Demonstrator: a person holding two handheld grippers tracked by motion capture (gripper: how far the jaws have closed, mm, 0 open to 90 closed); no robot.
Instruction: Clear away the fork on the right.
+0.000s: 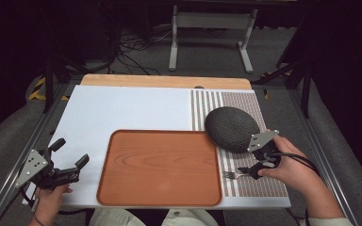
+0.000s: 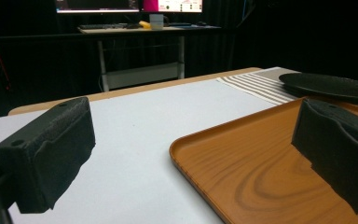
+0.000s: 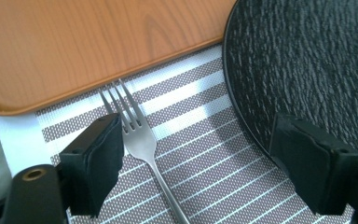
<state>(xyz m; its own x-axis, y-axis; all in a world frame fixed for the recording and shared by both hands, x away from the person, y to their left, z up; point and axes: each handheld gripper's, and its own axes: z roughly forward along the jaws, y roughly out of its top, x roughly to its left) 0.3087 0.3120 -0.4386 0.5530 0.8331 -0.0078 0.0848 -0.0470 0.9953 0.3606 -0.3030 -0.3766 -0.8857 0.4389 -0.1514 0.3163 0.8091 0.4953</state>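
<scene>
Right gripper [image 1: 245,172] sits low over the striped placemat [image 1: 254,181] at the right side of the table, held in the person's right hand [image 1: 287,165]. The fork [image 3: 140,140] lies flat on the placemat, tines toward the wooden tray [image 1: 160,167] and stopping just short of its rim, handle running back under the gripper. In the right gripper view the jaws stand spread wide; the fork lies between them but well off centre, its neck just beside the left-hand jaw in that view, whether touching I cannot tell. The other jaw is well apart from the fork and sits over the edge of the dark textured plate [image 3: 307,60]. Neither pad presses on the fork; it rests on the mat, not lifted. In the high view the fork's tines [image 1: 229,175] show just left of the gripper, between the tray's right edge and the gripper body. The dark plate lies on the placemat just beyond the gripper, near the tray's far right corner. Left gripper [image 1: 70,164] is held in the left hand [image 1: 49,200] at the left side of the white board [image 1: 122,108], just left of the tray, jaws spread wide with nothing between them; in the left gripper view one jaw is over the board, the other over the tray's near corner.
</scene>
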